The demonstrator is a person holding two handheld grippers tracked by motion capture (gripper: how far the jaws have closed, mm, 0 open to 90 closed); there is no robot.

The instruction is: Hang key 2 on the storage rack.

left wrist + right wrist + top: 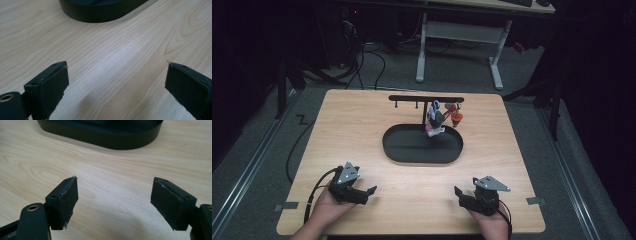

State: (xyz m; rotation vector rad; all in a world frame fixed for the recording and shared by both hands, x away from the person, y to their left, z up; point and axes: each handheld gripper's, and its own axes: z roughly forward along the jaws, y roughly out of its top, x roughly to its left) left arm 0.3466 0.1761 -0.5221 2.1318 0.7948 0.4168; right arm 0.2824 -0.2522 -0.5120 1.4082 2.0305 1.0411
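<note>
One wooden table carries everything. At its centre, toward the far side, lies a black oval tray, with a black T-shaped stand rising from its far edge. Small items hang from the stand's right part: a white-and-dark bundle and, just right of it, a red piece; what they are cannot be told. Near the left edge the left gripper rests in a hand, jaws spread wide over bare wood. Near the right, the right gripper sits likewise, jaws apart and empty.
</note>
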